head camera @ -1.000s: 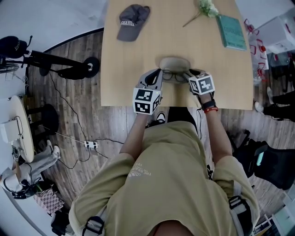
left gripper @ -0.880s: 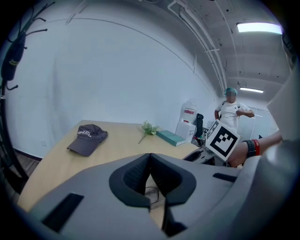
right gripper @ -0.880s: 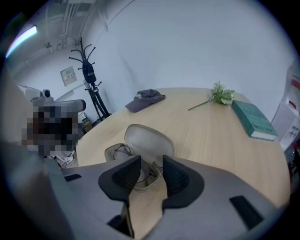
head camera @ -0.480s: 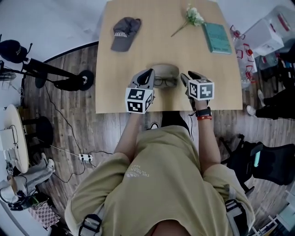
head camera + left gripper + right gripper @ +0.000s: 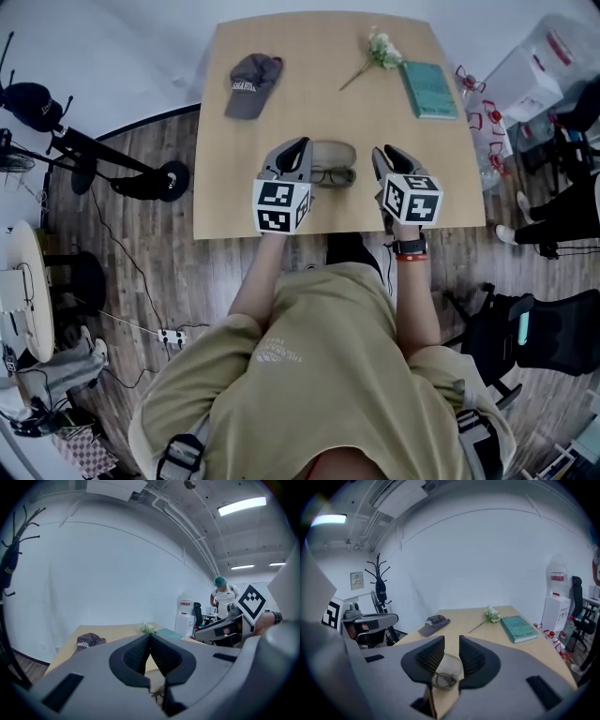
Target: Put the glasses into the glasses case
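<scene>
The glasses lie unfolded on the wooden table, just in front of the beige open glasses case. My left gripper hovers at their left, raised above the table, jaws shut with nothing in them; in the left gripper view the pads meet at the tip. My right gripper hovers at their right, also raised. Its jaws are closing with nothing between them; through the gap I see the glasses and the case on the table below.
A grey cap lies far left on the table, a white flower and a teal book far right. A black stand is on the floor at left, chairs at right. A person stands in the background.
Both grippers have lifted away from the glasses and moved apart. The glasses stay on the table in front of the case.
</scene>
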Available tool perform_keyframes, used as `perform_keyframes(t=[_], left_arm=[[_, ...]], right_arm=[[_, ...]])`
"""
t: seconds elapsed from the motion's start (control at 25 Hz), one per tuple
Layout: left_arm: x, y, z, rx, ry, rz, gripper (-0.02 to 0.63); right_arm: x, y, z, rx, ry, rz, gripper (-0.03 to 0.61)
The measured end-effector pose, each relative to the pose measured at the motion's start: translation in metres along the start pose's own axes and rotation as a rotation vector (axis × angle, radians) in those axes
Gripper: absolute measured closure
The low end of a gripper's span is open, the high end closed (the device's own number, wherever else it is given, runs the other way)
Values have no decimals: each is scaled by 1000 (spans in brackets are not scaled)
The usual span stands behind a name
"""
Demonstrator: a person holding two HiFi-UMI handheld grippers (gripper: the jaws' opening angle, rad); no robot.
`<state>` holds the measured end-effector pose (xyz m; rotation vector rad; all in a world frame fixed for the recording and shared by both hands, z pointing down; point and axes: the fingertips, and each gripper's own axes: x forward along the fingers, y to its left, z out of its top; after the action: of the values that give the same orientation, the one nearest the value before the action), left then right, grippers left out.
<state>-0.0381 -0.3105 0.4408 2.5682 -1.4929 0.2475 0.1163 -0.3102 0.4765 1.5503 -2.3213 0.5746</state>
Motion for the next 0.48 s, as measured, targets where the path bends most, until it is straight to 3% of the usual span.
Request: perform_keyframes(t=[0.24,0.36,0.48], left_arm=[[-11,-11,10,28,-40,9,592],[-18,-14,16,36,-61,21,592],[-24,-13,21,48,-74,39,592]], right_arm=[[-26,12,21,-29,-132,-18,487],[-42,11,32,-44,-208,-73,548],[-53,7,38,-45,-252,-112,563]])
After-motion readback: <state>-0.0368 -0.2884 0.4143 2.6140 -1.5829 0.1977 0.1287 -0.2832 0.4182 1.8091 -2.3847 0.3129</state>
